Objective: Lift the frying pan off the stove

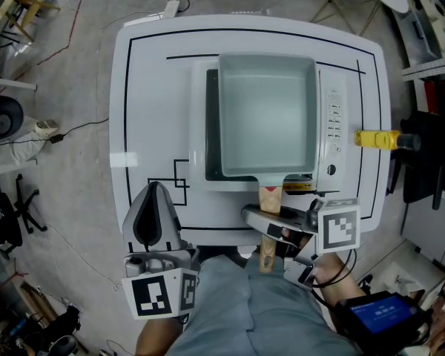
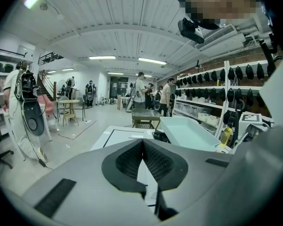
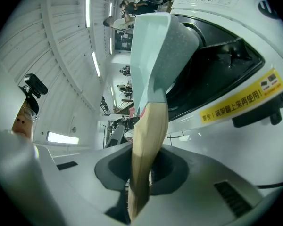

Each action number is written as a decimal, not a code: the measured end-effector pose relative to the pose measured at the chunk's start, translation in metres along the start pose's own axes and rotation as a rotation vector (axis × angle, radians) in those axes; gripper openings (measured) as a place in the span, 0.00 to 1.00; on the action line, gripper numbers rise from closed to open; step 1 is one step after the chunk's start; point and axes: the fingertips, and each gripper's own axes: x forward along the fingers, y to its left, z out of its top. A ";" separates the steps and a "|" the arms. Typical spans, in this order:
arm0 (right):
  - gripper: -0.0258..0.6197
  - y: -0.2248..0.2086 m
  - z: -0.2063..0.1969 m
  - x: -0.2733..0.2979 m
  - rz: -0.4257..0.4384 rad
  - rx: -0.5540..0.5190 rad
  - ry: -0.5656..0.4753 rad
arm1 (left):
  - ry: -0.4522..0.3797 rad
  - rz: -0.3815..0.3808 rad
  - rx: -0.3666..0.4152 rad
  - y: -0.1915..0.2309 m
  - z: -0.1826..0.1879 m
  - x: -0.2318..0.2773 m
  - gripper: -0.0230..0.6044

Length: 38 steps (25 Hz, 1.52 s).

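Note:
A square pale-blue frying pan (image 1: 267,117) sits on the white tabletop stove (image 1: 334,124), its wooden handle (image 1: 267,252) pointing toward me. My right gripper (image 1: 271,225) is shut on that handle at the table's front edge. In the right gripper view the handle (image 3: 148,145) runs between the pads of the right gripper (image 3: 141,173), with the pan (image 3: 155,55) beyond it on the stove (image 3: 226,55). My left gripper (image 1: 154,195) hovers over the table's front left, shut and holding nothing. In the left gripper view the left gripper (image 2: 142,142) has its pads together, and the pan (image 2: 188,133) lies off to its right.
The stove stands on a white table (image 1: 148,87) marked with black lines. A yellow object (image 1: 377,139) juts in at the table's right edge. Cables, chairs and shelving ring the table on the floor. People stand far off in the room (image 2: 141,91).

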 end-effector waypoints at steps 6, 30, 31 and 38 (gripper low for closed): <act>0.16 0.002 0.002 0.000 0.008 -0.004 -0.011 | -0.002 0.000 0.004 -0.001 0.002 -0.001 0.06; 0.16 0.025 0.014 -0.002 0.067 -0.008 -0.052 | -0.026 -0.004 0.014 -0.004 0.016 -0.004 0.06; 0.16 0.025 0.013 -0.003 0.064 -0.013 -0.049 | -0.028 -0.006 0.014 -0.005 0.016 -0.004 0.06; 0.16 0.050 0.014 -0.009 0.070 -0.051 -0.047 | -0.052 -0.023 0.018 -0.011 0.033 -0.010 0.06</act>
